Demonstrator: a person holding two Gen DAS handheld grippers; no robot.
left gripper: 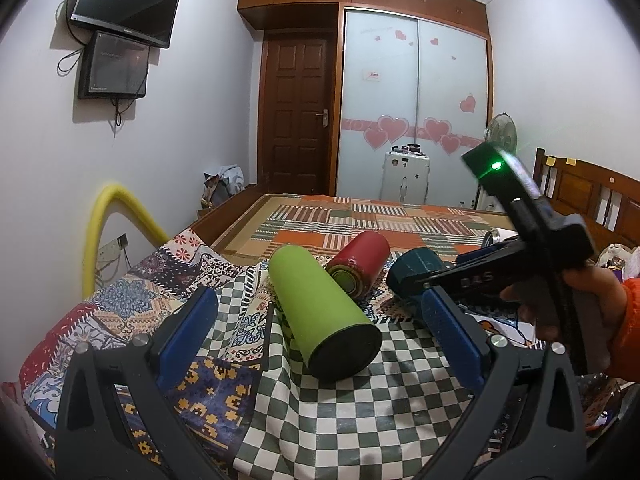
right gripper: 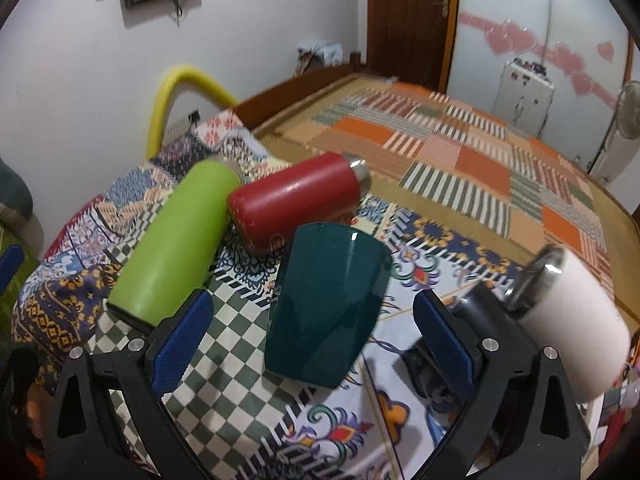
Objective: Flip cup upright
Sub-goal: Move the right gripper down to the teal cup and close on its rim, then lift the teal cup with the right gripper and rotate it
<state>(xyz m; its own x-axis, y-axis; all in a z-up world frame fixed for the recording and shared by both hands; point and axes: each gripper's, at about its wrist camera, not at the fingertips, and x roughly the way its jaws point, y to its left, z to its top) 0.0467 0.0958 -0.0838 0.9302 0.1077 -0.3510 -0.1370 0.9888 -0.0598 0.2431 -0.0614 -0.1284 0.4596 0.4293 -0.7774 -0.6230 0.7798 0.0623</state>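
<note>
A lime green cup [left gripper: 324, 316] lies on its side on the patterned cloth, base toward me; it also shows in the right wrist view [right gripper: 180, 236]. My left gripper [left gripper: 324, 328] is open, its blue pads on either side of the green cup's base, not touching it. A red cup [left gripper: 360, 268] [right gripper: 292, 200] lies on its side behind it. A dark teal cup [right gripper: 324, 308] [left gripper: 416, 272] lies on the cloth between the open pads of my right gripper [right gripper: 316, 336]. A white cup [right gripper: 572, 320] lies at the right.
The patterned cloth [right gripper: 352, 436] covers the bed's near end; a striped patchwork mat [left gripper: 360, 216] lies beyond. A yellow foam tube [left gripper: 100, 232] arcs at the left by the wall. A wooden headboard [left gripper: 592, 192] stands at the right. A black object [right gripper: 472, 320] lies beside the white cup.
</note>
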